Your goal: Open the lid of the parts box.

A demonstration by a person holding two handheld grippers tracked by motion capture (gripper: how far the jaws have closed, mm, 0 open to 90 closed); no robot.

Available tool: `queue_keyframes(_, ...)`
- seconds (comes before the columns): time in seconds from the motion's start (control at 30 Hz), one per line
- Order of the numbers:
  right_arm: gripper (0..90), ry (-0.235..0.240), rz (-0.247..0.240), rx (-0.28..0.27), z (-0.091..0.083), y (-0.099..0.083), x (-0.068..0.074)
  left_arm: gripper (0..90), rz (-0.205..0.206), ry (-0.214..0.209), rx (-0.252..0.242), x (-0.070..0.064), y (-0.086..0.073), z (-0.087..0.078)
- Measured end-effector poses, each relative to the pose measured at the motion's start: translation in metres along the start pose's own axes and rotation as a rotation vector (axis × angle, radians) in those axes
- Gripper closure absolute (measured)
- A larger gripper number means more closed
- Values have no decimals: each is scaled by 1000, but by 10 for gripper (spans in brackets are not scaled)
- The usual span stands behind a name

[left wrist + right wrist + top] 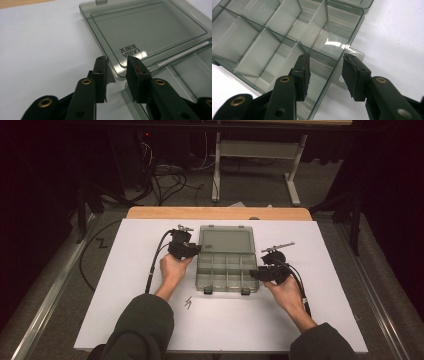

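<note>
A smoky clear plastic organiser box lies open in the middle of the white sheet, its flat lid [226, 241] folded back and its divided base [225, 270] nearer me. My left gripper [196, 250] sits at the box's left side by the hinge. In the left gripper view it [117, 59] is open, its jaws on either side of the lid's [150, 27] near corner. My right gripper [254, 274] is at the base's right wall. In the right gripper view it [326, 56] is open astride that wall, one jaw over a compartment [262, 32], the other over a clear tab [359, 53].
A white sheet [150, 320] covers the table, with a wooden strip [220, 213] at the far edge. Small black marks [188, 303] are on the sheet. Beyond the table are cables on the floor [165, 177] and a white table frame [260, 150].
</note>
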State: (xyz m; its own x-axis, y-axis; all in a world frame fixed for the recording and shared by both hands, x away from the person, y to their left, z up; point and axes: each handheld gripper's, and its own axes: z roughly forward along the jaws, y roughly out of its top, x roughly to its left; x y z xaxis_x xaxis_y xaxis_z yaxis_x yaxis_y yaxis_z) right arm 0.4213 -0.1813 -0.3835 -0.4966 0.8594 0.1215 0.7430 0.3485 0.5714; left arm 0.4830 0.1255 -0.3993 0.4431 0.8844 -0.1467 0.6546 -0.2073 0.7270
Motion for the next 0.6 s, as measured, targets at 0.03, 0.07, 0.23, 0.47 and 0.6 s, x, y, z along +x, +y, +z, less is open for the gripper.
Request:
queue_keyframes(0.03, 596, 0, 0, -1, 0, 0, 0, 648, 2, -3, 0, 0, 0, -1)
queue_keyframes(0.07, 596, 0, 0, -1, 0, 0, 0, 648, 7, -6, 0, 0, 0, -2)
queue_keyframes(0.23, 569, 7, -12, -5, 0, 0, 0, 575, 51, -5, -2, -5, 1, -12)
queue_keyframes(0.47, 549, 16, -7, -5, -2, 0, 1, 510, 81, -19, -5, -7, 1, -26)
queue_keyframes(0.6, 533, 11, -11, -19, -5, -1, 0, 476, 97, -12, -4, -9, 1, -30)
